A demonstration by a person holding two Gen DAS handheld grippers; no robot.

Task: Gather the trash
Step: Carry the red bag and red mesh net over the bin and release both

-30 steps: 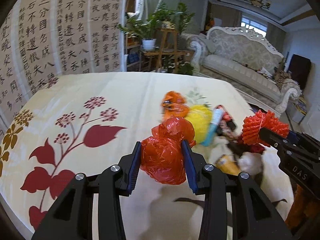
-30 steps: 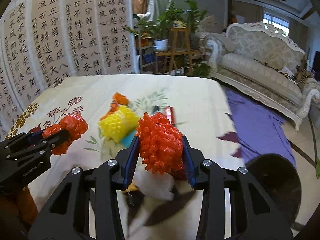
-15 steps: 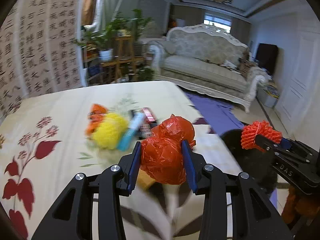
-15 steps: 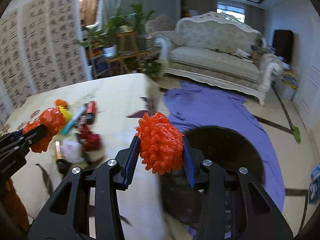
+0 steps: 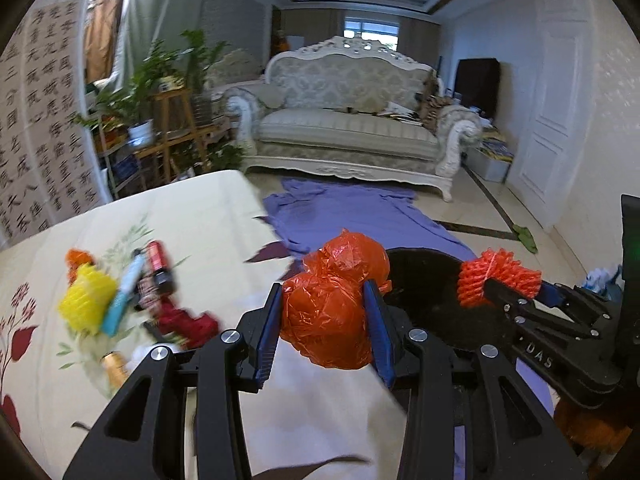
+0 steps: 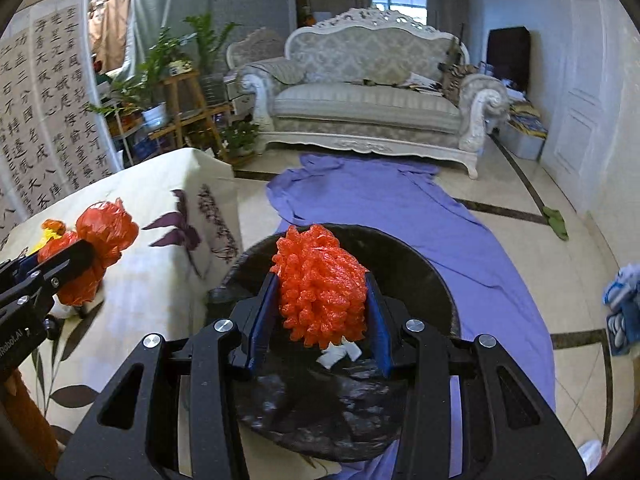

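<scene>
My left gripper (image 5: 323, 322) is shut on a crumpled red plastic bag (image 5: 328, 308), held over the table's right edge. My right gripper (image 6: 320, 312) is shut on an orange foam net (image 6: 320, 286), held over the open black trash bin (image 6: 436, 280) on the floor. The bin (image 5: 424, 284) shows behind the bag in the left wrist view, where the right gripper (image 5: 496, 284) holds the net (image 5: 496, 276). The left gripper with its bag (image 6: 100, 240) shows at the left of the right wrist view. White scraps (image 6: 336, 354) lie in the bin.
Trash remains on the floral tablecloth (image 5: 200, 224): a yellow foam net (image 5: 86, 304), a blue tube (image 5: 124, 300), red wrappers (image 5: 184, 320), an orange piece (image 5: 78, 258). A purple cloth (image 6: 400, 208) covers the floor before a sofa (image 6: 368, 100). Plants (image 6: 168, 64) stand at the left.
Both grippers swung right, away from the trash pile toward the bin, each keeping its load. The right gripper now hangs over the bin's opening.
</scene>
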